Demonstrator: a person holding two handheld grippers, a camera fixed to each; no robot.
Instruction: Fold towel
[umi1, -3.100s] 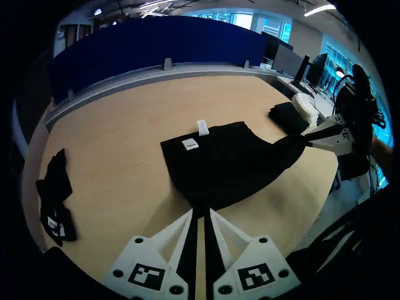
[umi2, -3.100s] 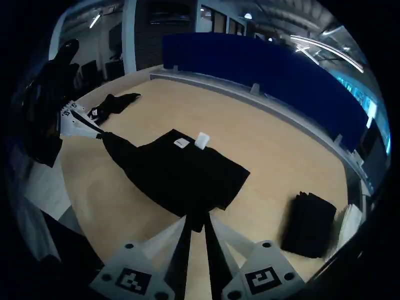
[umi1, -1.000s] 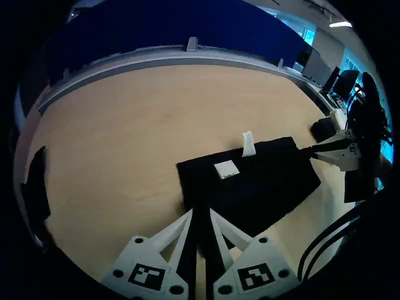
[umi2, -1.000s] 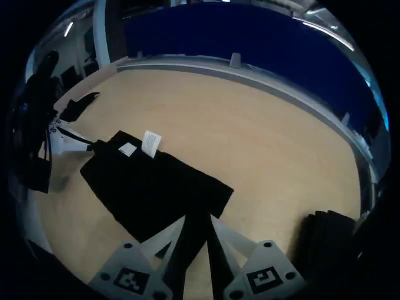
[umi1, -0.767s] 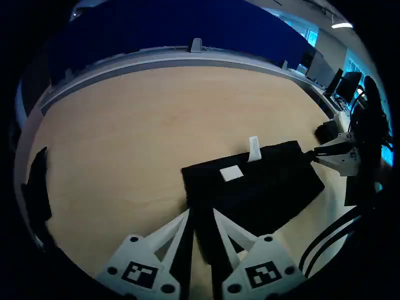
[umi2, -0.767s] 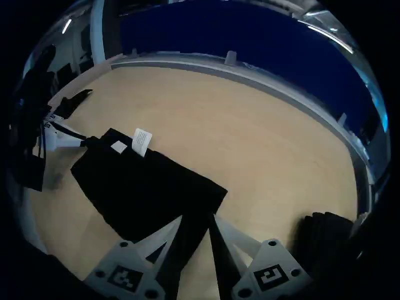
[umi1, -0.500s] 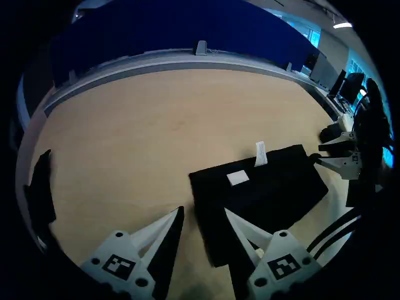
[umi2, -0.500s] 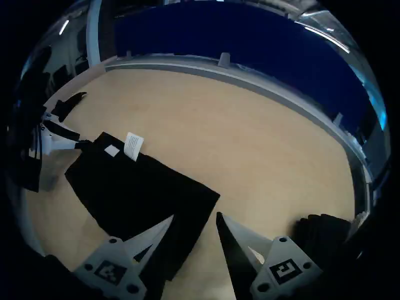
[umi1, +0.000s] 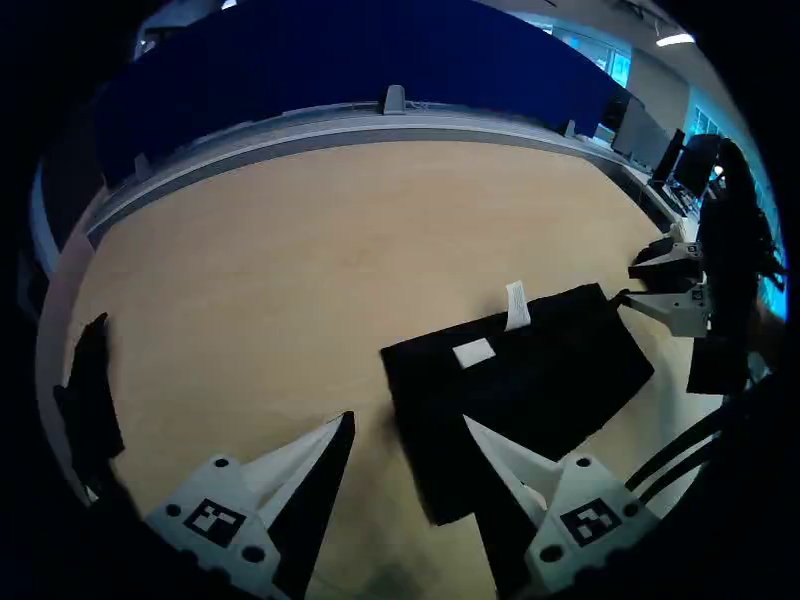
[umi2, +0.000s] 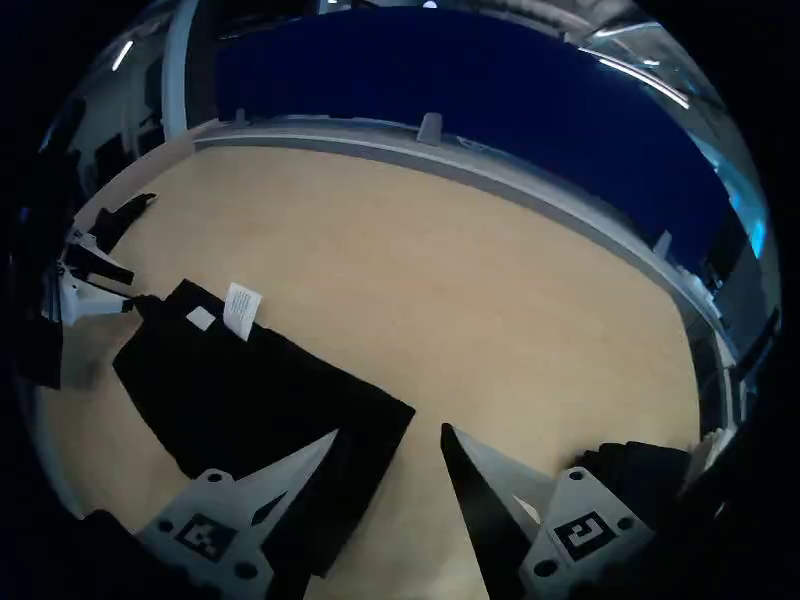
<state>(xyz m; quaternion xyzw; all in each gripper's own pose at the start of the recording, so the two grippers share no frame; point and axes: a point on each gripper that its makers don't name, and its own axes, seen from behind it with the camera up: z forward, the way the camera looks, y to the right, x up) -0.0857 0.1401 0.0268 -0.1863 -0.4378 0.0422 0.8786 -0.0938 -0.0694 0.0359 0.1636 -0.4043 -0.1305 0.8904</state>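
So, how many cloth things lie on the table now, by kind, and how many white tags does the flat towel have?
Flat towel: 1
Crumpled cloth: 1
Folded stack: 1
White tags: 2
Total: 5

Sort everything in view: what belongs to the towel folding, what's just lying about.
Job: black towel flat on the table; left gripper, right gripper, both open.
Lying about: dark cloth at the table's edge; stack of folded dark cloths; blue partition.

Open tabletop (umi1: 300, 230) runs from the towel (umi1: 520, 370) to the blue partition (umi1: 350, 60); black cloth (umi1: 88, 400) occupies 1 edge.
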